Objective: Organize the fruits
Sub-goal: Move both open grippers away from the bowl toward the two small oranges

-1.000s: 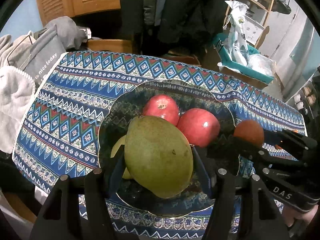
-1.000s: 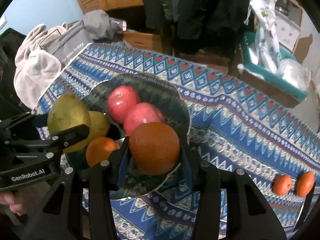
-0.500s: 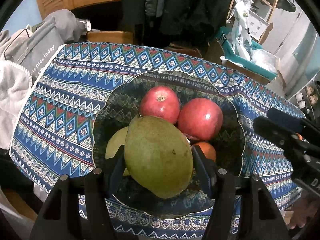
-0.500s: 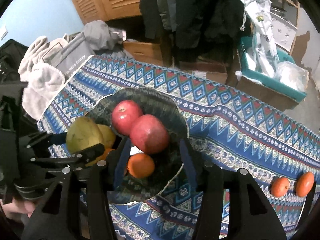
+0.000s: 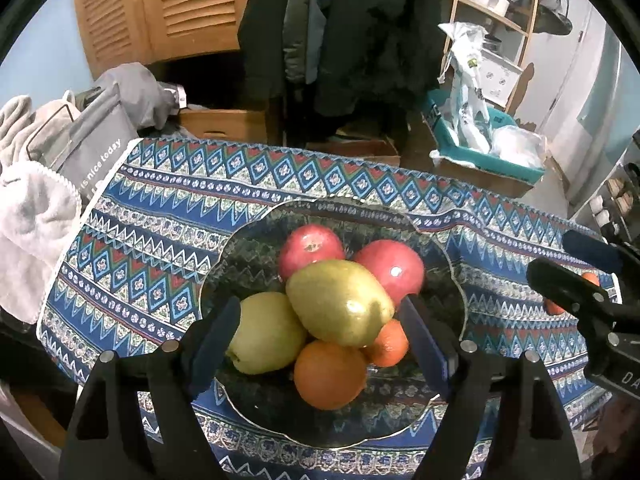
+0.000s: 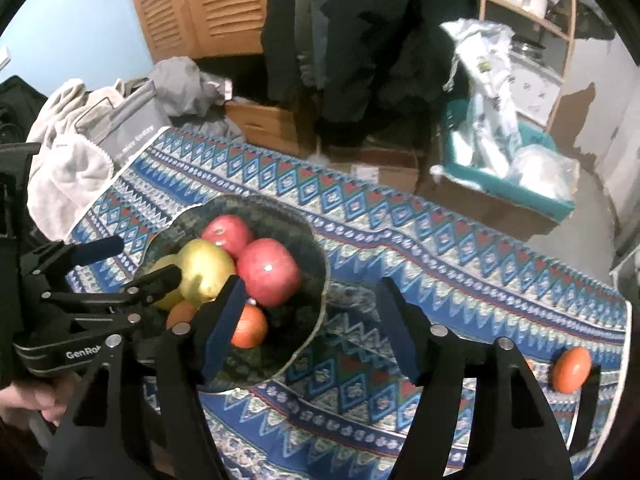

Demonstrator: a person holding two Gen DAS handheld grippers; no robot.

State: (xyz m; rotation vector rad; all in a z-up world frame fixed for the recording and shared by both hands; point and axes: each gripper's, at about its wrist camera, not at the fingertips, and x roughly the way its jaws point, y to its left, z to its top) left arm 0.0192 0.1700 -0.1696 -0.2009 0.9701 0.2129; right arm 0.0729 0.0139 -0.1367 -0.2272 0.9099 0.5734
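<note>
Patterned tablecloth [image 5: 168,216], hanging coats [image 5: 344,32] behind

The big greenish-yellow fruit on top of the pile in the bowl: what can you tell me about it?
The greenish-yellow fruit looks like a mango: smooth, egg-shaped, glossy, tapering to a blunt point on its right. It lies tilted atop the pile in the dark patterned bowl, resting against a paler yellow-green fruit, two red apples behind and two oranges in front. The left hand-held gripper is open around it; its fingers are not touching.
</note>
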